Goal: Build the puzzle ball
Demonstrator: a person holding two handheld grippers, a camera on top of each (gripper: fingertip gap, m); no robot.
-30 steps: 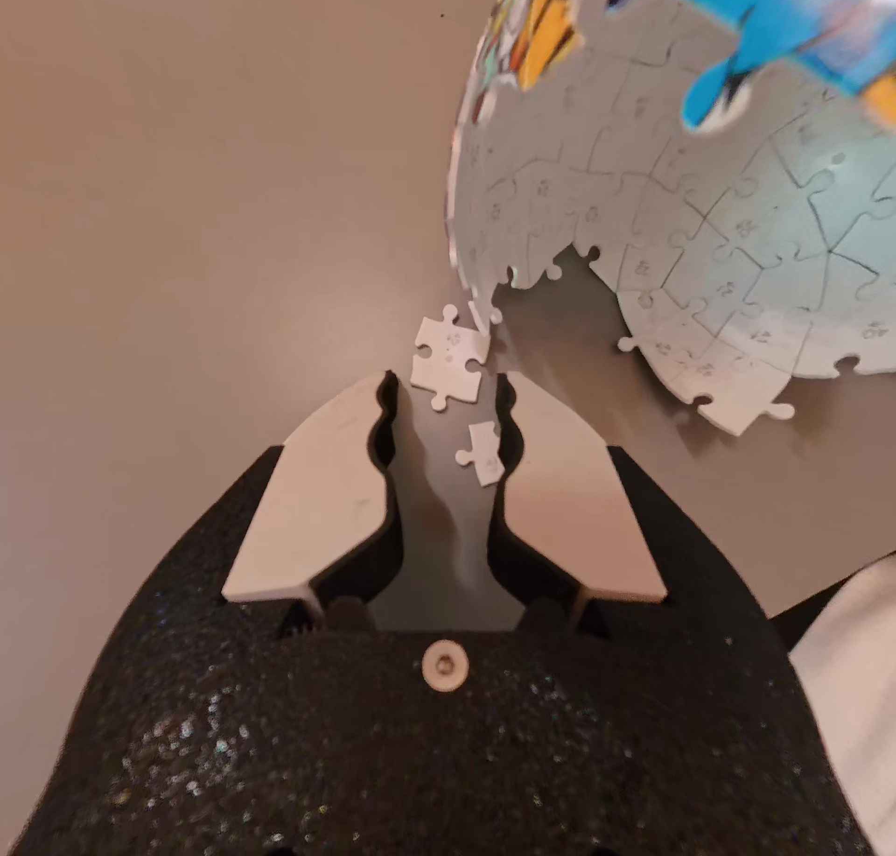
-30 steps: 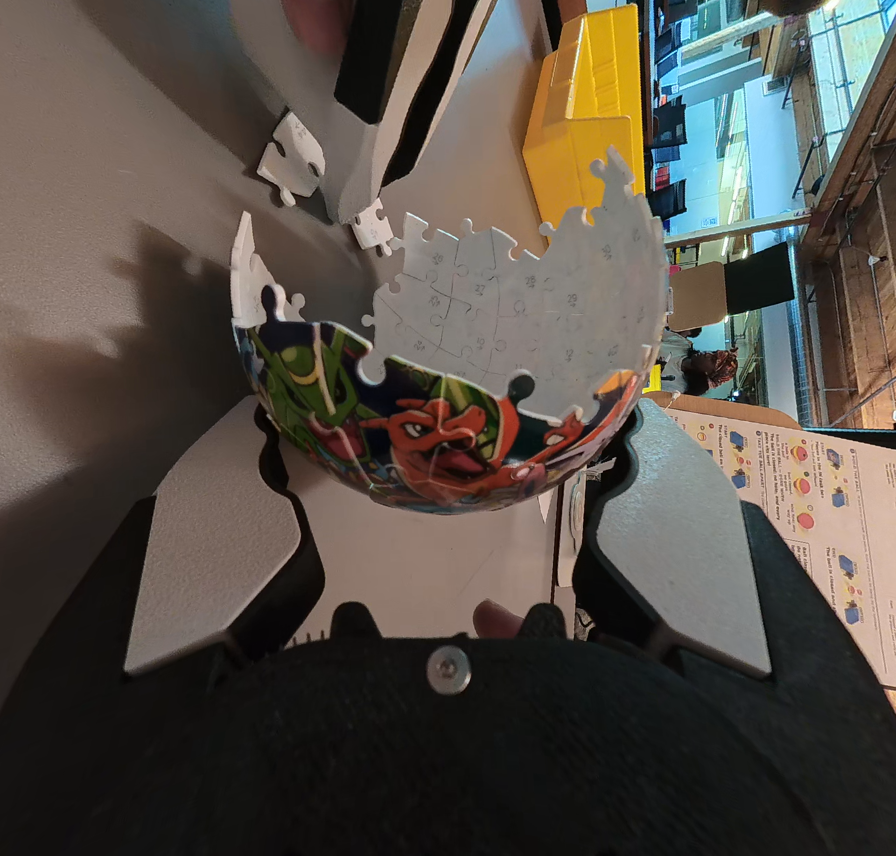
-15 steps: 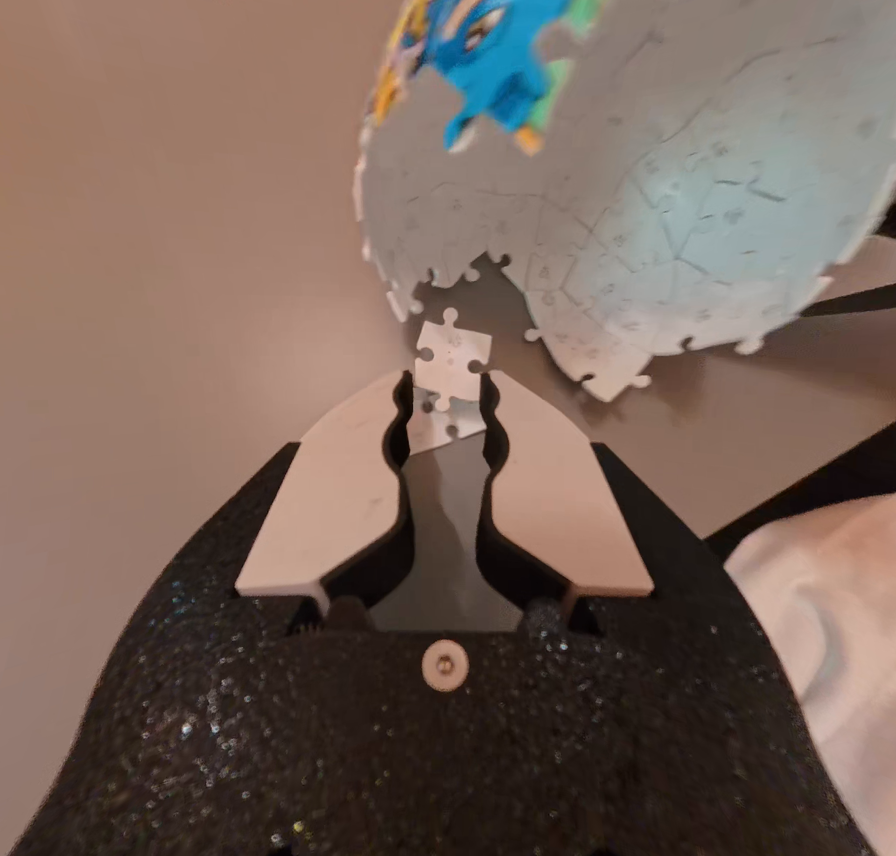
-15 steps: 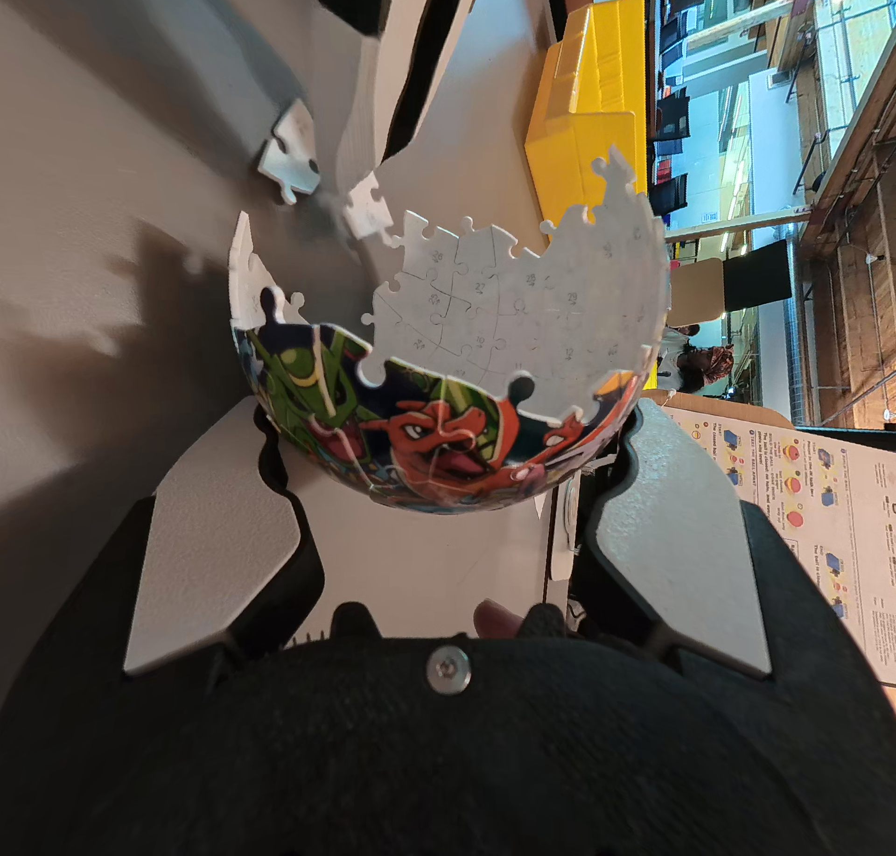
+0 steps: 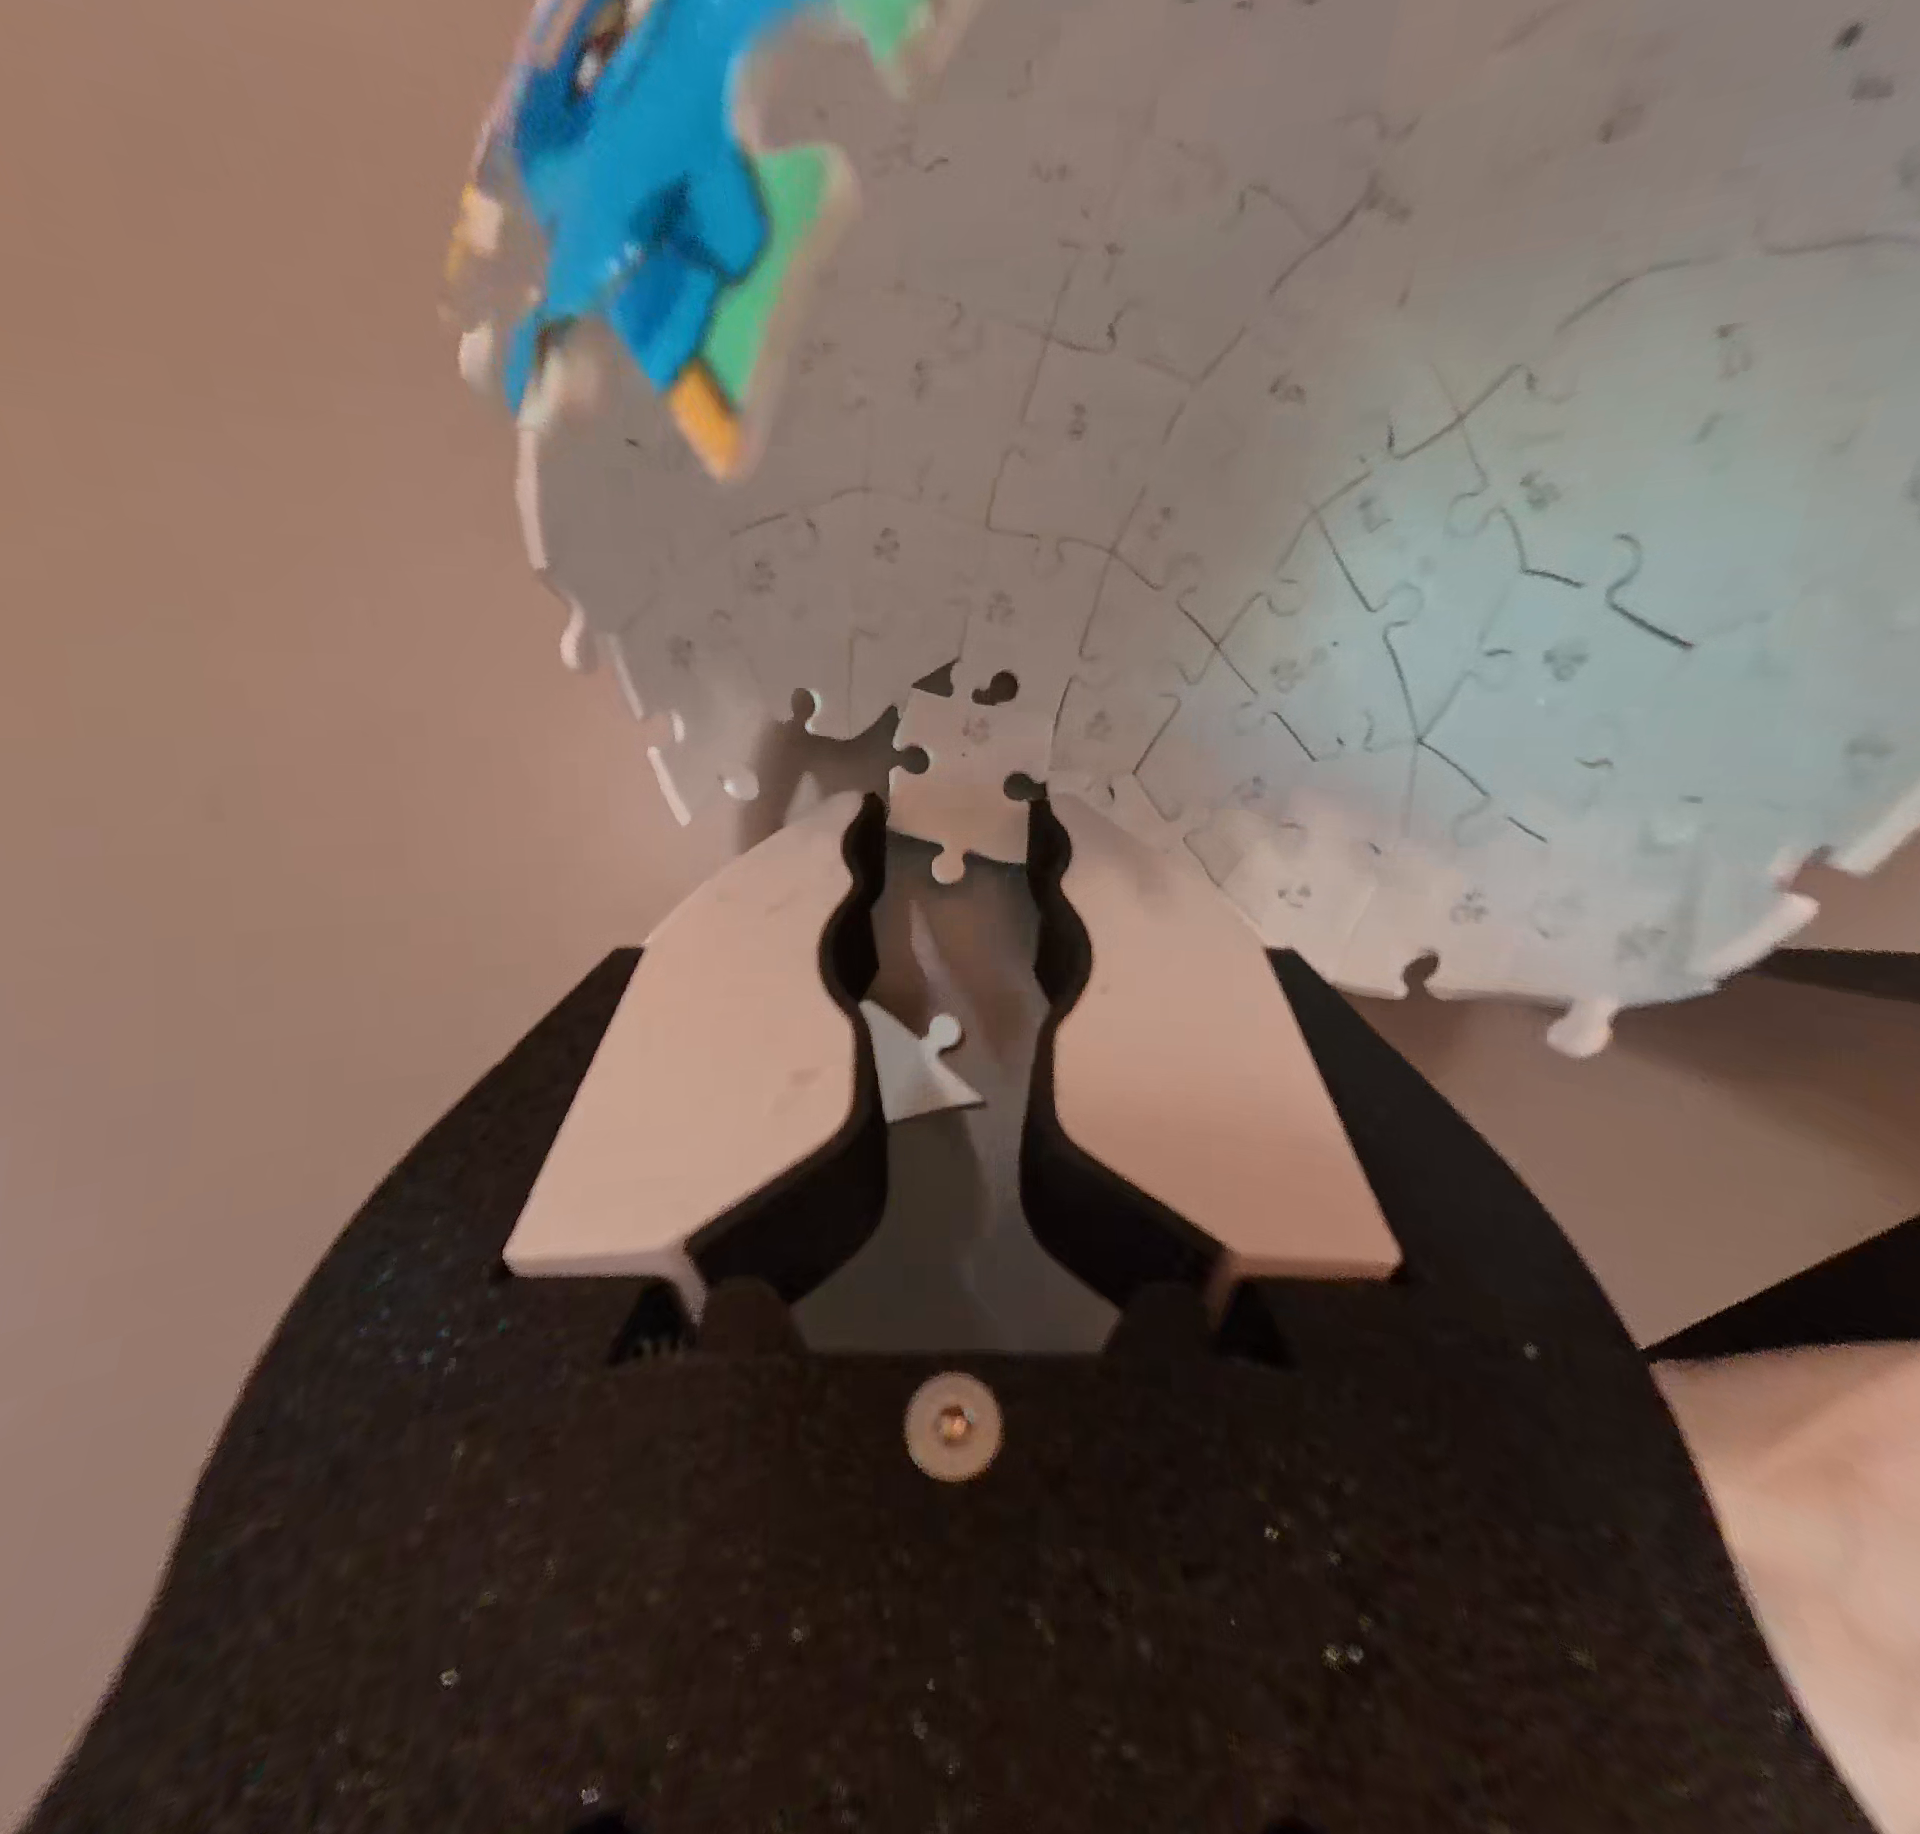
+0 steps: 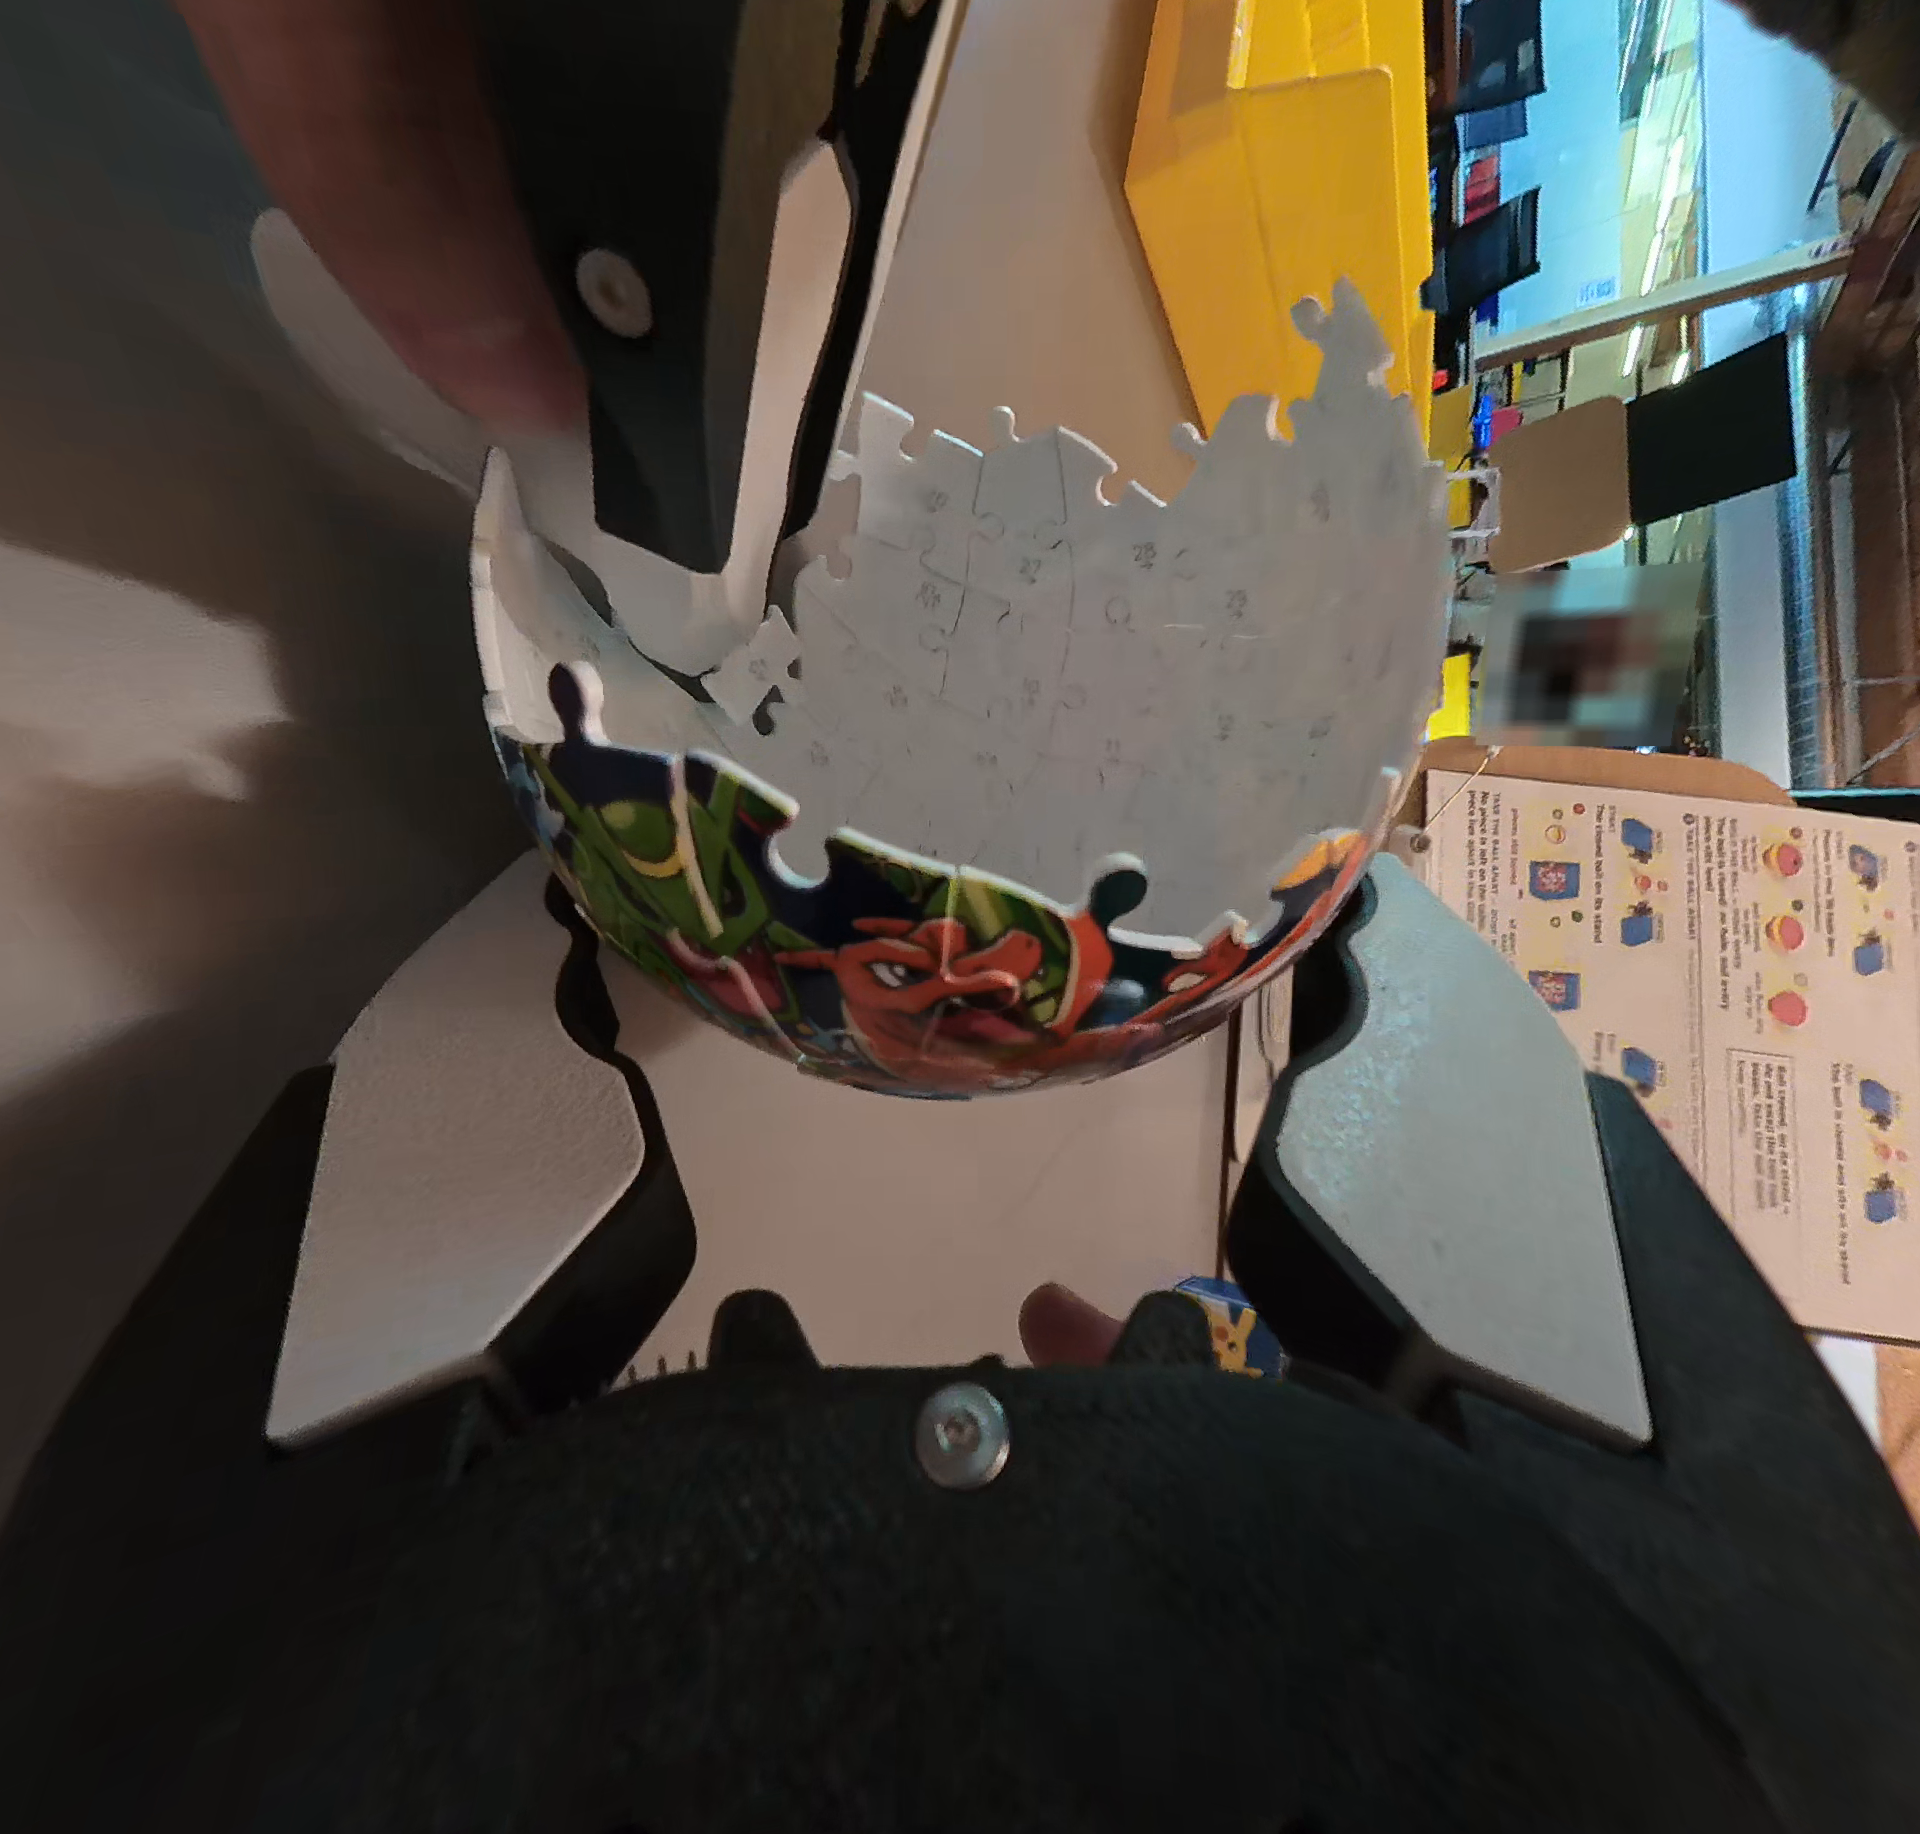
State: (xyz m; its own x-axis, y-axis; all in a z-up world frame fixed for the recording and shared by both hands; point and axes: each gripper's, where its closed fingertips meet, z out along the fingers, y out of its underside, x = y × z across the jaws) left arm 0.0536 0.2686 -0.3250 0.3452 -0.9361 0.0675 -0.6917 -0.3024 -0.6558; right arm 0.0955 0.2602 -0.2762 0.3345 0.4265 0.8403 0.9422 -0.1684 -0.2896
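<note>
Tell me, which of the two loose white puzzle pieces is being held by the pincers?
The upper piece, pinched at the tips of the left gripper and pressed against the ball's jagged rim. The other piece lies apart, lower down between the fingers.

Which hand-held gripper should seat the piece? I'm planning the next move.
Left hand-held gripper: it already pinches the loose piece at the gap in the puzzle ball rim. The right hand-held gripper is busy clamping the ball.
</note>
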